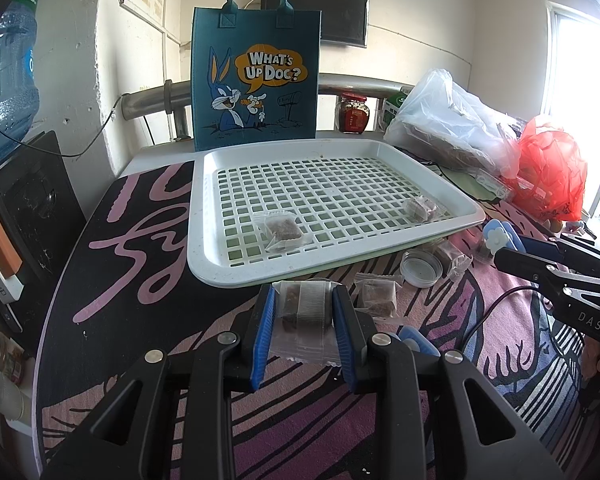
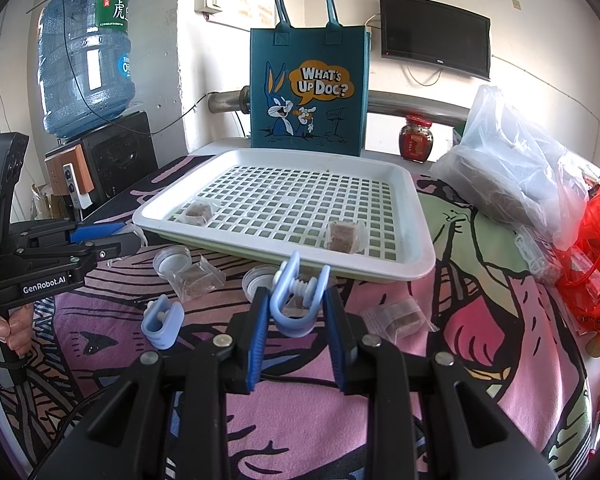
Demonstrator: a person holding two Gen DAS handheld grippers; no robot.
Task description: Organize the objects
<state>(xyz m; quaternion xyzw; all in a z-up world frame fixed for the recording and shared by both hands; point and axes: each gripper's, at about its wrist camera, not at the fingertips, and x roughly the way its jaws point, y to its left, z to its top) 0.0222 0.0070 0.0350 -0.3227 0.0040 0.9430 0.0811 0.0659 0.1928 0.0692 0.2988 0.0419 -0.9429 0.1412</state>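
A: Grippers first, left one to start. What is it doing?

B: The left gripper [image 1: 303, 312] is pinching a clear-wrapped snack packet [image 1: 304, 307] between its blue pads, jaws narrowed onto the wrapper. It is hovering just short of the near rim of the white tray [image 1: 216, 268].

A: Is anything lying in the tray?

B: Two wrapped packets are sitting on its grid: one near the front left [image 1: 281, 229], another by the right edge [image 1: 420, 208]. A blue cartoon bag [image 1: 256, 80] is standing upright behind the tray.

A: Moving rightward on the cloth?

B: Another packet [image 1: 376, 294] is lying just beside the held one, and a clear round lid [image 1: 420, 268] is resting near the tray's front corner.

A: And the right gripper?

B: The right gripper [image 2: 296, 312] is squeezing a pale blue clip [image 2: 298, 304], jaws nearly closed on its sides, with the clip's tips pointing up toward the tray. A second clip [image 2: 162, 326] is lying on the cloth to its left, and one more packet [image 2: 398, 318] is lying to its right.

A: Farther right?

B: Plastic bags, one clear [image 2: 520, 168] and one red [image 2: 596, 248], are piling up at the table's edge.
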